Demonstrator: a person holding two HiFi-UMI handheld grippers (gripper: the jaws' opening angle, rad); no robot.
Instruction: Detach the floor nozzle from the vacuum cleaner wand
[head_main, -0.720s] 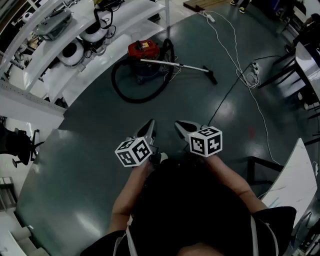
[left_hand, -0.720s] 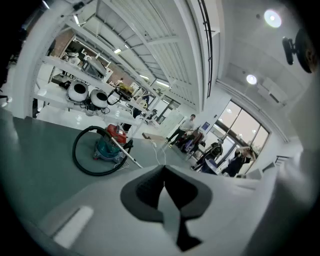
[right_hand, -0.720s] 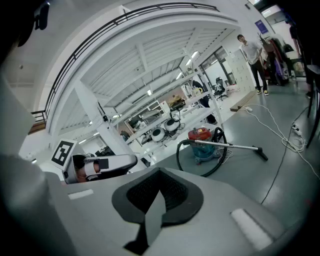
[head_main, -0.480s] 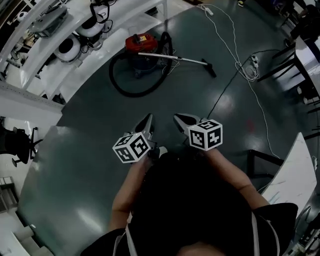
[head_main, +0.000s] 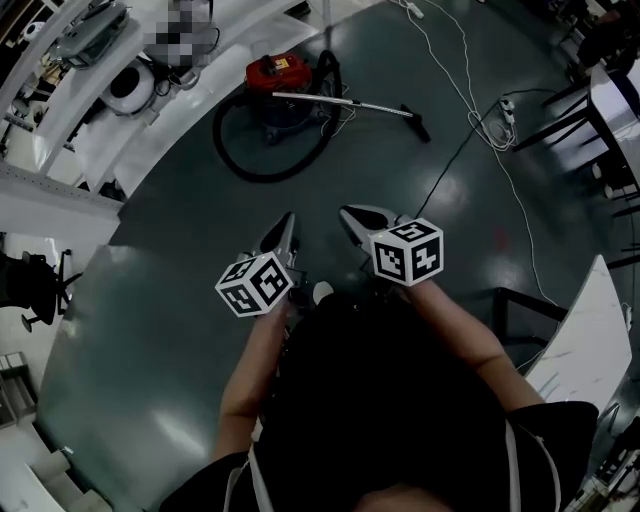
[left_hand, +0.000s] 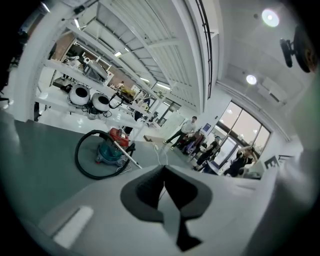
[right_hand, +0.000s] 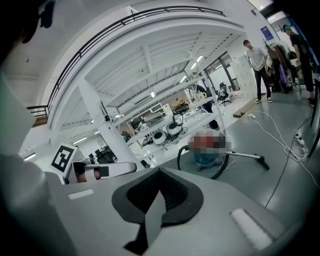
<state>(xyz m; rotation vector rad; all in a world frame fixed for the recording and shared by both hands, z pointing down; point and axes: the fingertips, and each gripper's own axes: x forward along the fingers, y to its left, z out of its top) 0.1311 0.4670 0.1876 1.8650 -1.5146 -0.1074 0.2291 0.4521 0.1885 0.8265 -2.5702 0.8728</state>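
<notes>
A red-and-teal canister vacuum cleaner (head_main: 278, 88) stands on the dark floor far ahead, its black hose (head_main: 262, 172) looped beside it. Its metal wand (head_main: 340, 102) runs right to a small black floor nozzle (head_main: 421, 128) resting on the floor. The vacuum cleaner (left_hand: 111, 146) and wand (right_hand: 245, 155) also show in both gripper views, far off. My left gripper (head_main: 282, 232) and right gripper (head_main: 355, 217) are held side by side in front of me, well short of the vacuum, both shut with nothing between the jaws.
White power cables (head_main: 470, 110) and a power strip (head_main: 506, 124) trail over the floor right of the nozzle. White shelving (head_main: 90, 90) with round machines lines the left. A black frame (head_main: 520, 312) and white table (head_main: 585, 345) stand at right. People stand far off (left_hand: 187, 131).
The vacuum has slid up and slightly left in the head view as the view shifts. Both grippers sit a little higher in frame, still shut.
</notes>
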